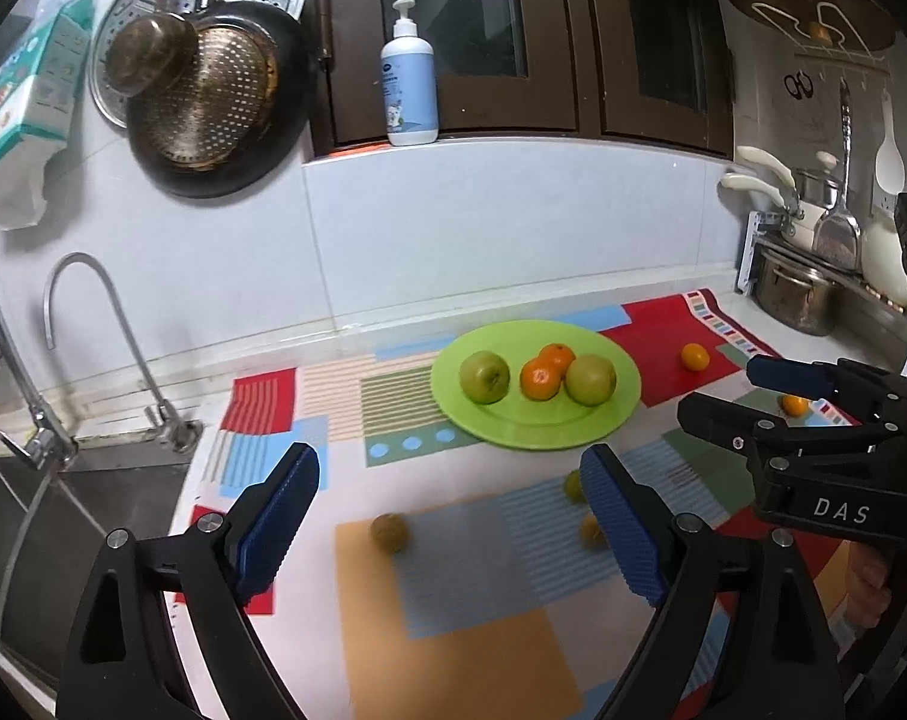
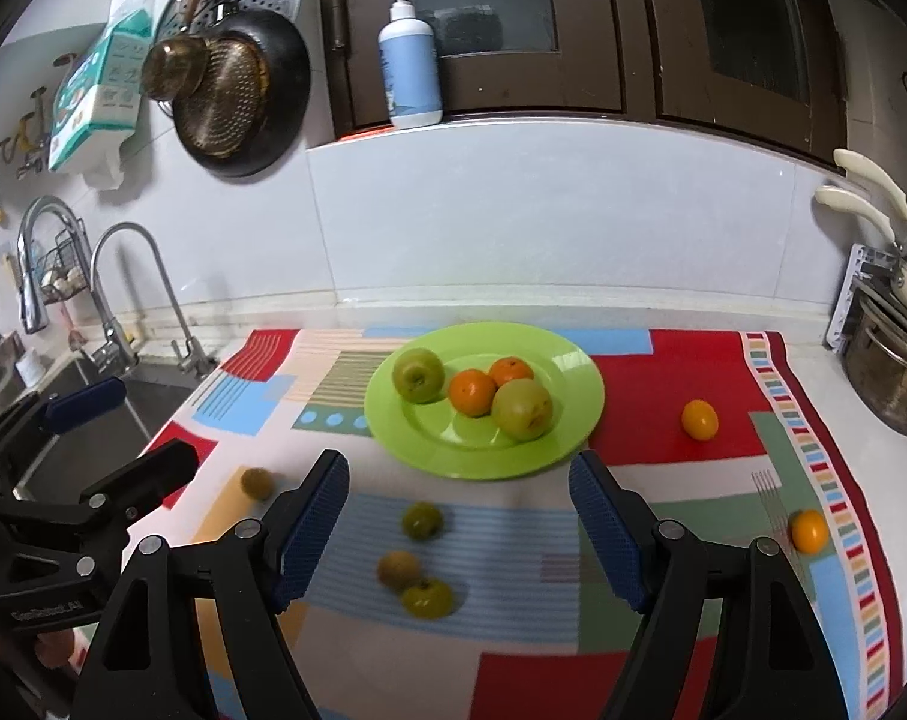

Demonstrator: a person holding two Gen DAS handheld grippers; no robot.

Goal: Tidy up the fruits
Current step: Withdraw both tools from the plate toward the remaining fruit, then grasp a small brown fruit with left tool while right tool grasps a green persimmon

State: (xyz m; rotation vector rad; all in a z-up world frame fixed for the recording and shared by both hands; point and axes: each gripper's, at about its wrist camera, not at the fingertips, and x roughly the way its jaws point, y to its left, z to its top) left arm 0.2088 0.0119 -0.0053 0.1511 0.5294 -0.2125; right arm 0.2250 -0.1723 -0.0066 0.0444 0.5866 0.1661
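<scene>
Lime-green plate (image 2: 579, 390) sits mid-counter on a patchwork mat (image 2: 663, 414) in red, blue, peach & green blocks. On the plate: 2 green apples (image 2: 417, 375) and 2 oranges (image 2: 472, 392), all bunched together and touching. Off the plate, on the mat: 4 small green fruits (image 2: 422, 520) nearer the cameras, blurred, plus 2 small oranges (image 2: 699, 419) over to the right, well apart from each other. Left gripper (image 1: 450, 522) tilts down toward the mat, jaws spread wide w/ nothing between the blue pads; one small green fruit shows through the gap on the mat beyond. Right gripper (image 2: 458, 531) is angled down likewise, jaws apart and empty, small green fruits visible past them. Both hover above the mat, short of the plate.
</scene>
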